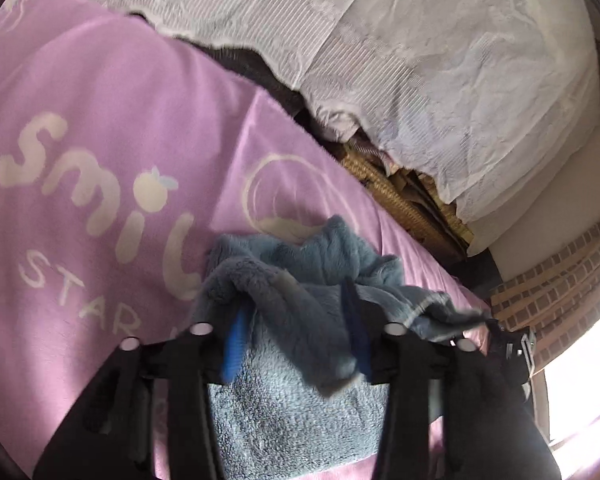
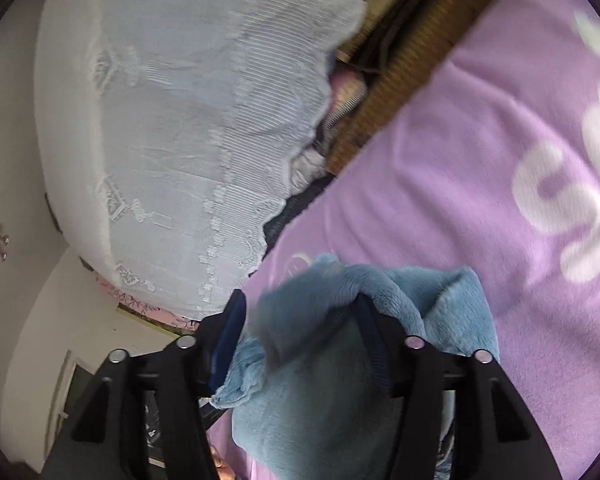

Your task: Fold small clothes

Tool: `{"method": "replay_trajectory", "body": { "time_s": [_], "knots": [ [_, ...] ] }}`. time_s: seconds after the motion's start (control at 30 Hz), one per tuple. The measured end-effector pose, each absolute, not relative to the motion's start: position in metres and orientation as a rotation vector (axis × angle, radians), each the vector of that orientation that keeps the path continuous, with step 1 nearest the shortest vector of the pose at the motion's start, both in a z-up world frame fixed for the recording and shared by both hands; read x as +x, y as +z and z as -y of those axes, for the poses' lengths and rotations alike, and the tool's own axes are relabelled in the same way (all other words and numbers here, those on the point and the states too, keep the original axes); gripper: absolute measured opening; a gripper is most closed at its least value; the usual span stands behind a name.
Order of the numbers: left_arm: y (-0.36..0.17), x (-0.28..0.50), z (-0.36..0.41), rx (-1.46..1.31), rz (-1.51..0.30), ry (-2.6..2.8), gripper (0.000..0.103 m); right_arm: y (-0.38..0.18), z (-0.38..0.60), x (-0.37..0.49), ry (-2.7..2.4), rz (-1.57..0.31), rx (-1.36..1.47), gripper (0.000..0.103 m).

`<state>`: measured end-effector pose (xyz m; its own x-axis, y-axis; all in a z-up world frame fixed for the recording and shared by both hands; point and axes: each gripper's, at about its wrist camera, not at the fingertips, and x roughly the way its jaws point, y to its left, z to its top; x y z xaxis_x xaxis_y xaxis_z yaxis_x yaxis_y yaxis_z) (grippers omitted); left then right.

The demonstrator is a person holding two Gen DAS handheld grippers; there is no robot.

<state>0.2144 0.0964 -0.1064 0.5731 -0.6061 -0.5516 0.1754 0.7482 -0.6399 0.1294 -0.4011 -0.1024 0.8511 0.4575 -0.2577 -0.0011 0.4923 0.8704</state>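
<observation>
A small blue fleece garment [image 1: 292,408] lies bunched on a purple blanket [image 1: 100,120] printed with white letters. In the left wrist view my left gripper [image 1: 294,320] stands open over it, its blue pads [image 1: 234,344] apart, with a loose fold of fleece drooping between them. In the right wrist view the same blue garment [image 2: 320,400] fills the gap of my right gripper [image 2: 300,320]. That gripper is open too. Its left pad stands clear of the cloth, and a ridge of fleece drapes over the right finger [image 2: 374,340]. The purple blanket [image 2: 460,160] stretches away to the right.
A white lace-trimmed cloth [image 1: 440,60] covers a mound beyond the blanket's edge and shows as the white cloth [image 2: 160,120] in the right wrist view. A brown woven mat [image 1: 384,188] runs between them. A brick-patterned wall [image 1: 560,280] and a bright window are at the right.
</observation>
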Motion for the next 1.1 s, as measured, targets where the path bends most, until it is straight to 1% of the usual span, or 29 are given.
{"method": "replay_trajectory", "body": {
  "time_s": [0.1,0.13,0.17,0.2,0.23,0.33,0.37,0.4,0.47,0.6,0.67,0.7,0.73,0.77,0.83,0.9,1.0,1.03,1.07,1.1],
  "knots": [
    [-0.102,0.211,-0.098,-0.539,-0.817,-0.441,0.061,-0.093,0.407,0.122,0.24,-0.469,0.986,0.066],
    [-0.102,0.211,-0.097,-0.523,-0.817,-0.417,0.061,-0.091,0.408,0.12,0.213,-0.472,0.968,0.065],
    [-0.103,0.211,-0.096,-0.507,-0.822,-0.402,0.061,-0.091,0.407,0.119,0.202,-0.476,0.956,0.062],
    [-0.104,0.211,-0.095,-0.503,-0.827,-0.404,0.061,-0.091,0.405,0.119,0.203,-0.485,0.944,0.048],
    [-0.104,0.21,-0.092,-0.499,-0.828,-0.432,0.061,-0.091,0.401,0.121,0.213,-0.496,0.93,0.037],
    [-0.093,0.199,-0.071,-0.393,-0.8,-0.483,0.061,-0.082,0.375,0.126,0.244,-0.533,0.818,0.027],
    [-0.088,0.195,-0.062,-0.345,-0.789,-0.488,0.063,-0.079,0.366,0.127,0.24,-0.547,0.77,0.027],
    [-0.085,0.194,-0.05,-0.3,-0.784,-0.49,0.067,-0.076,0.355,0.129,0.235,-0.561,0.715,0.027],
    [-0.083,0.199,-0.03,-0.239,-0.806,-0.462,0.071,-0.072,0.334,0.135,0.246,-0.59,0.64,0.027],
    [-0.093,0.235,0.0,-0.153,-0.898,-0.341,0.071,-0.075,0.296,0.169,0.247,-0.702,0.569,0.029],
    [-0.107,0.26,-0.002,-0.181,-0.963,-0.284,0.071,-0.082,0.287,0.195,0.218,-0.753,0.552,0.035],
    [-0.116,0.271,-0.006,-0.21,-0.997,-0.266,0.071,-0.089,0.289,0.205,0.197,-0.769,0.579,0.042],
    [-0.131,0.283,-0.015,-0.265,-1.036,-0.259,0.071,-0.1,0.296,0.215,0.163,-0.786,0.62,0.042],
    [-0.137,0.285,-0.02,-0.283,-1.037,-0.27,0.072,-0.118,0.306,0.224,0.138,-0.803,0.672,0.037],
    [-0.142,0.284,-0.025,-0.269,-0.994,-0.302,0.072,-0.145,0.323,0.227,0.149,-0.79,0.75,0.003],
    [-0.143,0.285,-0.025,-0.266,-0.993,-0.306,0.073,-0.147,0.33,0.221,0.164,-0.77,0.791,0.004],
    [-0.135,0.275,-0.026,-0.267,-0.989,-0.276,0.073,-0.142,0.323,0.215,0.157,-0.749,0.751,0.005],
    [-0.129,0.27,-0.024,-0.262,-0.97,-0.274,0.073,-0.137,0.321,0.21,0.154,-0.729,0.737,0.009],
    [-0.121,0.261,-0.021,-0.254,-0.941,-0.282,0.075,-0.128,0.315,0.203,0.159,-0.704,0.707,0.009],
    [-0.111,0.254,-0.017,-0.247,-0.912,-0.303,0.081,-0.118,0.309,0.202,0.179,-0.688,0.676,0.009]
  ]
}}
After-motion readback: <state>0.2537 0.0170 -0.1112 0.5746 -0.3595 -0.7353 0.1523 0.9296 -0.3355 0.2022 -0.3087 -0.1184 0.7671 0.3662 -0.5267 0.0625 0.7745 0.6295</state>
